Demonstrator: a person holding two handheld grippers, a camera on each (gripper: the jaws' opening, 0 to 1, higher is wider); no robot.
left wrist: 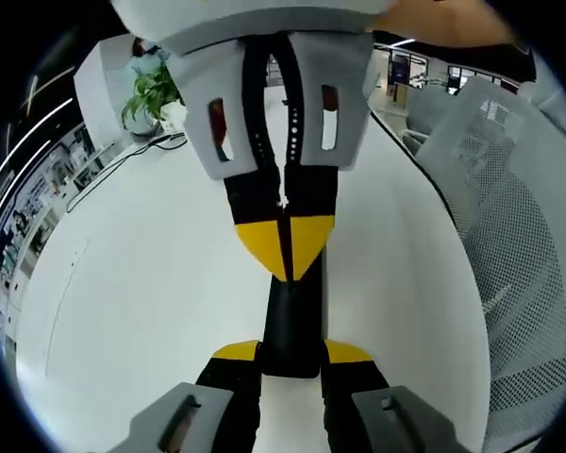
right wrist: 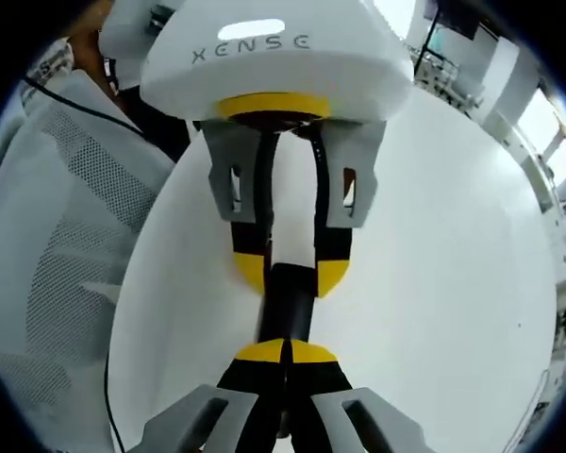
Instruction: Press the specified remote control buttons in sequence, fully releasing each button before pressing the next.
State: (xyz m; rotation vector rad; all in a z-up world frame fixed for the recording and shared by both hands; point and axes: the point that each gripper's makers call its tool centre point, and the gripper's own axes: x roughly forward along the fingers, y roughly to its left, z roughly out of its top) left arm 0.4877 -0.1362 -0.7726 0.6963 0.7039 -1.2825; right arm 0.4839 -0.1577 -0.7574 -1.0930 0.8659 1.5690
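A slim black remote control lies lengthwise over the white table. My left gripper is shut on its near end, one yellow-tipped jaw on each side. From the top of the left gripper view comes my right gripper, its yellow tips pressed together and resting point-down on the remote's upper face. In the right gripper view my right gripper is shut, tips meeting over the remote, whose far end is clamped by the left gripper. The buttons are hidden.
A white mesh chair stands by the table's edge, also seen as the mesh chair. A potted plant and a black cable lie at the table's far end. Office desks sit beyond.
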